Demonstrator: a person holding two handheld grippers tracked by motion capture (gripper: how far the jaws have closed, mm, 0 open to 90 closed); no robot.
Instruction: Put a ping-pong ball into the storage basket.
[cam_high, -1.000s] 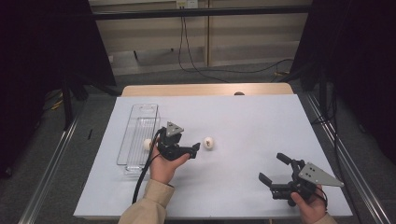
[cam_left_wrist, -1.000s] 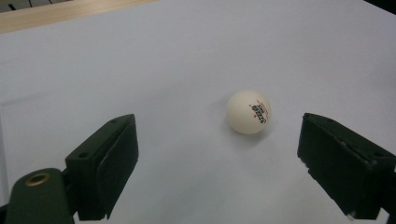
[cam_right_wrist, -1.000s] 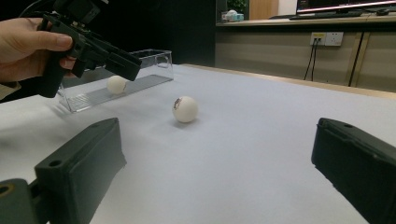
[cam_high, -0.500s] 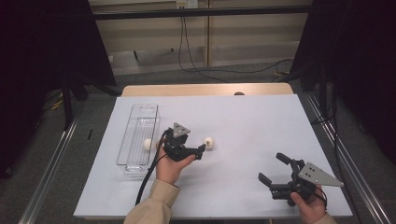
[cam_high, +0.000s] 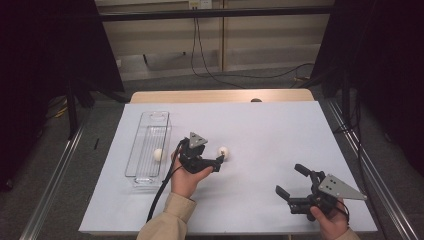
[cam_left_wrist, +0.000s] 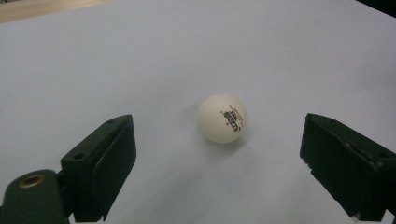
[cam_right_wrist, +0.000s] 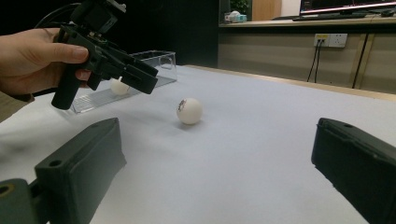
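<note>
A white ping-pong ball (cam_high: 223, 151) with red print lies on the white table sheet. My left gripper (cam_high: 212, 159) hovers just left of it, tilted down. In the left gripper view the ball (cam_left_wrist: 222, 118) sits a little ahead of the open left gripper (cam_left_wrist: 219, 154), untouched by the pads. A second white ball (cam_high: 158, 154) rests inside the clear plastic tray (cam_high: 159, 116). My right gripper (cam_high: 289, 179) stands open and holds nothing near the front right of the table. The right gripper view looks between its wide jaws at the loose ball (cam_right_wrist: 189, 110) and at the left gripper (cam_right_wrist: 100, 51).
The clear tray (cam_right_wrist: 159, 58) lies lengthwise at the left of the sheet. A wooden table edge (cam_high: 220, 95) runs behind the sheet. The left gripper's black cable (cam_high: 161, 192) trails toward the front edge. Metal rails flank the table on both sides.
My left gripper has shifted slightly to the right, away from the tray and closer to the loose ball. The right gripper has not moved.
</note>
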